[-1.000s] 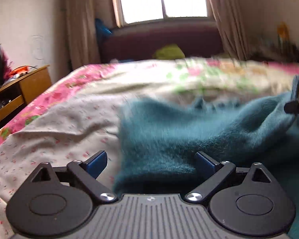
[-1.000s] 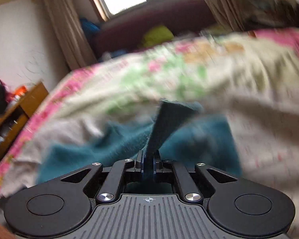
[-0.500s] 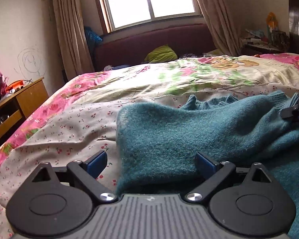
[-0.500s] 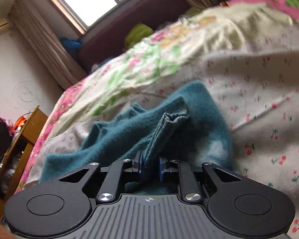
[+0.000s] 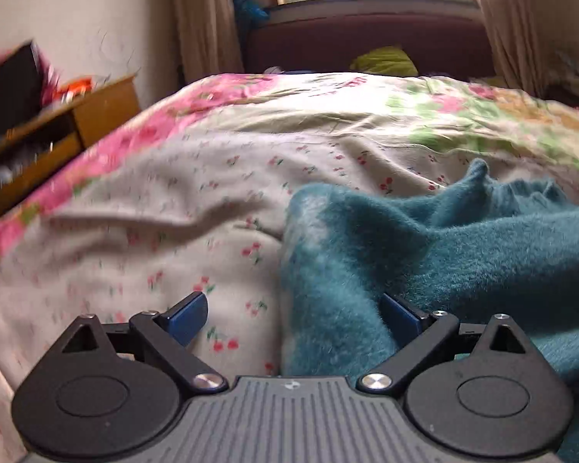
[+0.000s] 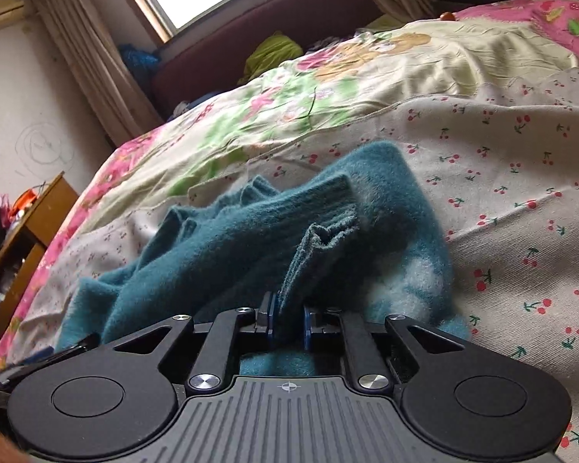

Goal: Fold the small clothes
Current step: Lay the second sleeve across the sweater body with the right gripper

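Observation:
A fuzzy teal sweater (image 5: 463,254) lies crumpled on the bed; it also shows in the right wrist view (image 6: 227,243). My left gripper (image 5: 289,318) is open wide, low over the bed. The sweater's left edge lies between its jaws and over the right pad. My right gripper (image 6: 288,318) has its jaws slightly apart around the ribbed sleeve cuff (image 6: 324,231), which rises from between the blue pads. The grip looks loose.
The bed has a cherry-print sheet (image 5: 166,208) and a floral quilt (image 6: 328,88). A wooden side table (image 5: 58,127) with clutter stands at the left. A dark red headboard (image 5: 366,42), curtains and a window are at the far end.
My right gripper's jaws have parted a little around the sleeve cuff and the sleeve has come down onto the sweater. My left gripper has swung left and dipped lower.

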Tool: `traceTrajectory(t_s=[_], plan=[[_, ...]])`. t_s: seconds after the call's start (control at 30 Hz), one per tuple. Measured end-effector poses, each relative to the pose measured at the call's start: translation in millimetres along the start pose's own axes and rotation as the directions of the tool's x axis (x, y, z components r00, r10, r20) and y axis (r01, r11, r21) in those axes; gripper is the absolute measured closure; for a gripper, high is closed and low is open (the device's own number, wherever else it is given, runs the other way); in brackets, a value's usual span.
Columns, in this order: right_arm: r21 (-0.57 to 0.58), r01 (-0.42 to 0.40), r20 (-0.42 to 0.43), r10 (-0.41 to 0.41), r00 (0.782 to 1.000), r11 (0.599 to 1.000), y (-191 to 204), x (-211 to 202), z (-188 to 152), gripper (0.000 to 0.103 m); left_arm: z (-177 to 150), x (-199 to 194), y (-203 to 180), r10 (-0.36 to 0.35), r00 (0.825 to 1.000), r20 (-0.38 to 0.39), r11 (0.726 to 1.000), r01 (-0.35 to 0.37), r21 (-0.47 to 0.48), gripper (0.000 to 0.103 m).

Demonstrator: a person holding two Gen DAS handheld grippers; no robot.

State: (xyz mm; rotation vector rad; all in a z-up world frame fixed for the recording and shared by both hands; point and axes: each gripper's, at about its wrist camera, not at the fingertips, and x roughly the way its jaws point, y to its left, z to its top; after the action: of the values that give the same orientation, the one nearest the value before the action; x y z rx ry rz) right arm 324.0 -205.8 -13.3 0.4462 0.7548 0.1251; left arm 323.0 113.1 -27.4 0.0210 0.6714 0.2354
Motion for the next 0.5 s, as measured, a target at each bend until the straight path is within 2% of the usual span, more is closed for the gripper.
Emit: traceTrajectory(t_s=[0.07, 0.2, 0.3, 0.43, 0.5], plan=[[-0.018, 0.006, 0.003, -0.006, 1.0, 1.0, 2.1, 0.8, -0.7, 0.089, -3.9, -3.3, 3.2, 0.0, 1.0, 0.004, 1.0, 0.0, -0.008, 0.0], [-0.032, 0.001, 0.012, 0.0, 1.0, 1.0, 5.3, -5.7, 3.6, 0.085, 3.6, -10.3, -3.7, 0.011, 1.0, 0.024, 0.998, -0.013, 0.058, 0.0], [-0.054, 0.0, -0.004, 0.0, 1.0, 0.999, 8.2, -3.3, 11.0, 0.082, 13.6, -22.9, -3.3, 0.005, 0.998, 0.065, 0.998, -0.01, 0.066, 0.0], [0.025, -0.035, -0.006, 0.036, 0.999, 0.999, -3.4, -2.3, 16.3, 0.078, 26.0, -31.5, -0.1, -0.011, 0.991, 0.132, 0.999, 0.005, 0.05, 0.0], [0.038, -0.015, 0.031, 0.014, 0.999, 0.999, -7.1, -4.1, 15.9, 0.079, 29.7, -27.3, -2.5, -0.001, 0.989, 0.149, 0.999, -0.007, 0.053, 0.0]])
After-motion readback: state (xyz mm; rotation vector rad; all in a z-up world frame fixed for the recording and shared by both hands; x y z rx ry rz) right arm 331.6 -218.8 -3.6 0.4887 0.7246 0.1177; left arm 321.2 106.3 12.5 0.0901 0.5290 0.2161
